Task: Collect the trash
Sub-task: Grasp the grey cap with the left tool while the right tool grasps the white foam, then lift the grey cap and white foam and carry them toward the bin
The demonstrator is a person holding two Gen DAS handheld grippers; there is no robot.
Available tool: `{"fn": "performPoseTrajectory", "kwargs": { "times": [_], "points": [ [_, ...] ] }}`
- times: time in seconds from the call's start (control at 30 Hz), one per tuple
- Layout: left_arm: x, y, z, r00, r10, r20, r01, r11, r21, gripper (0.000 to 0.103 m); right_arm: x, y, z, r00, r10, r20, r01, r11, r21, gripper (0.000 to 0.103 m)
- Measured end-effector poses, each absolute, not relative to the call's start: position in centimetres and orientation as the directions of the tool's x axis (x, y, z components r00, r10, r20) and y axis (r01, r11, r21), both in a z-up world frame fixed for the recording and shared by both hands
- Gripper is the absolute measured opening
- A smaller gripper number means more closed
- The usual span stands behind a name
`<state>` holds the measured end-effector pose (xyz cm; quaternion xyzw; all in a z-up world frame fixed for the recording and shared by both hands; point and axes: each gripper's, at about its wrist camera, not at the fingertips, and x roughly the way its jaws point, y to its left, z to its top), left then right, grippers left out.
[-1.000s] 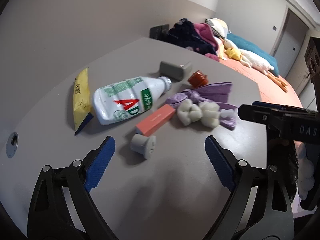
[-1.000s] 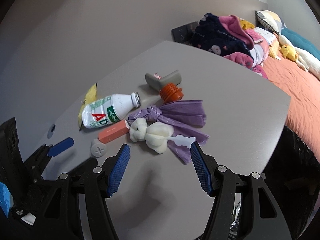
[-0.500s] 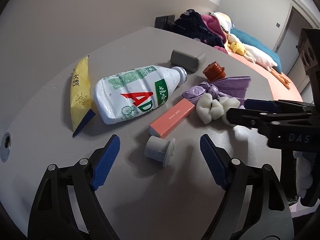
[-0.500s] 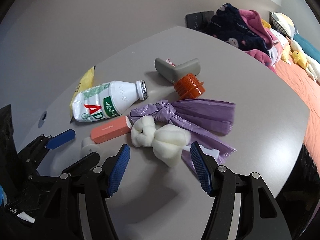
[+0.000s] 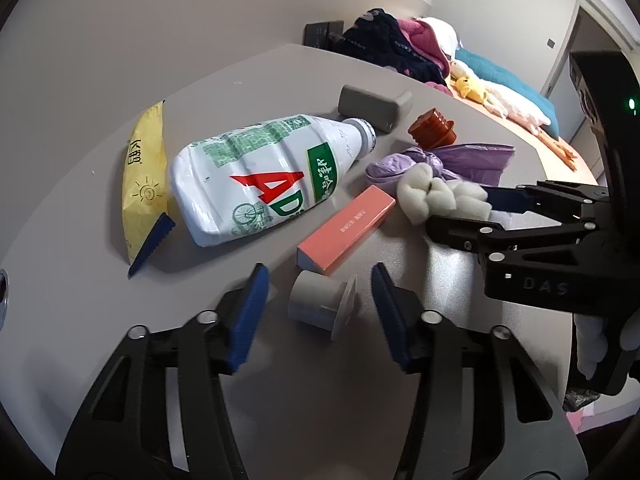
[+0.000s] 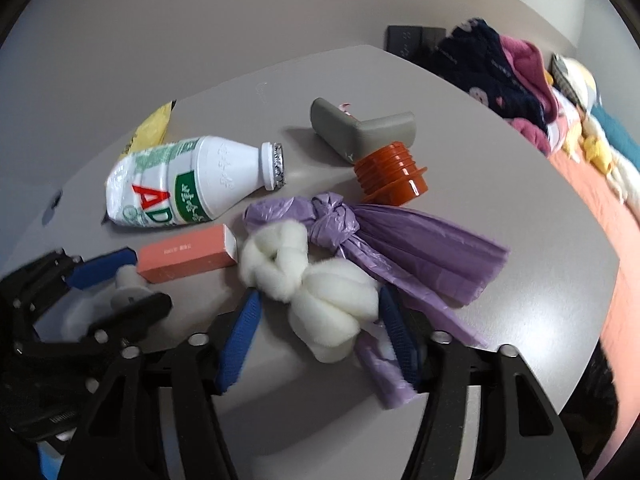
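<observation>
I am seeing the white fluff wad (image 6: 320,300) lying on the table (image 6: 540,300) between my right gripper (image 6: 320,320) jaws, which have been closing without yet pressing. The grey plug (image 5: 320,304) is lying between my left gripper (image 5: 320,312) jaws, likewise closing, untouched; both grippers are pitching steeply down.

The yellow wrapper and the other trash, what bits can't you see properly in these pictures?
- Yellow wrapper: right wrist view, mostly hidden behind the white bottle.
- Gray plug: right wrist view, partly covered by the left gripper.
- Purple bag: left wrist view, partly behind the white fluff.
- Pink box lettering: too small to read.
</observation>
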<state>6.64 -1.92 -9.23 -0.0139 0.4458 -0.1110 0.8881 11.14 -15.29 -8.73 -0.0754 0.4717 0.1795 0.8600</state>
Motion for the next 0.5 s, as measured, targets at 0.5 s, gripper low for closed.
{"fn": "performPoseTrajectory", "kwargs": {
  "times": [0.5],
  "points": [
    [5.1, -1.8, -7.8, 0.595, -0.232, -0.769, 0.168, 0.972, -0.163, 0.028, 10.3, -17.2, -5.8, 0.469, 0.381, -0.797, -0.373, 0.903, 0.212, 0.033]
  ]
}}
